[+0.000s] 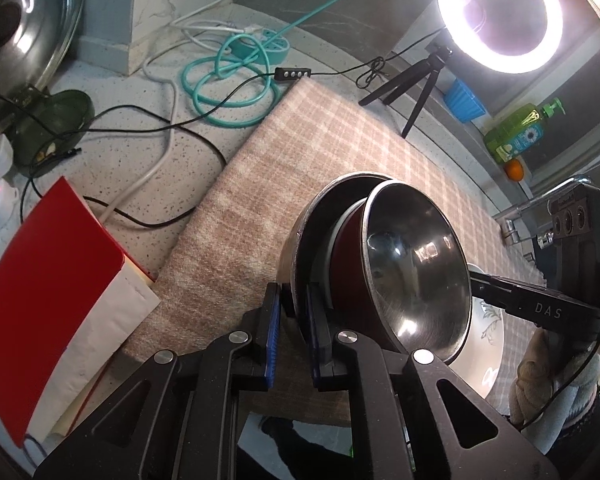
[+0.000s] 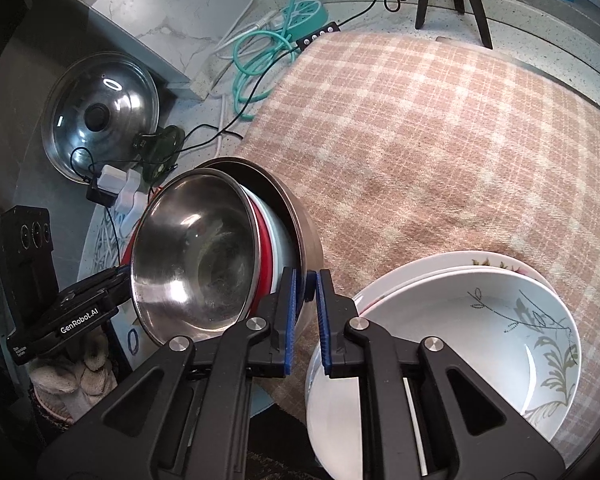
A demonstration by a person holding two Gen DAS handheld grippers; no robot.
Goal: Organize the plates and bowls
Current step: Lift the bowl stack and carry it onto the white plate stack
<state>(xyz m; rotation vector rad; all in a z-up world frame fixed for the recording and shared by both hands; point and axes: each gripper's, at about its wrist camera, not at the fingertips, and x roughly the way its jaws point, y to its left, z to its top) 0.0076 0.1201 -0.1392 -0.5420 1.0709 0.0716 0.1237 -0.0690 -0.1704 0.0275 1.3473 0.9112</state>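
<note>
1. Left gripper (image 1: pixel 291 322) and right gripper (image 2: pixel 305 308): jaws narrow, each pinching the rim of the outer steel bowl (image 2: pixel 306 236), opposite sides.
2. Nested bowl stack tilted above the plaid cloth (image 2: pixel 440 140); white plates (image 2: pixel 440 320) at 4 o'clock.
3. Steel likely rigid, slick; inner bowls could slide out.

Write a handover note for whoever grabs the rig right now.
Left claw: shut on the rim of the outer steel bowl.
Right claw: shut on the same bowl's rim, opposite side.
The nested bowl stack is tilted on edge between them above the plaid mat: inner steel bowl, then a red bowl, in the outer one.
White floral plates are stacked on the mat at the right.
Done: bowls nested, plates stacked.
Left: set the bowl stack down, probably beside the plates.
</note>
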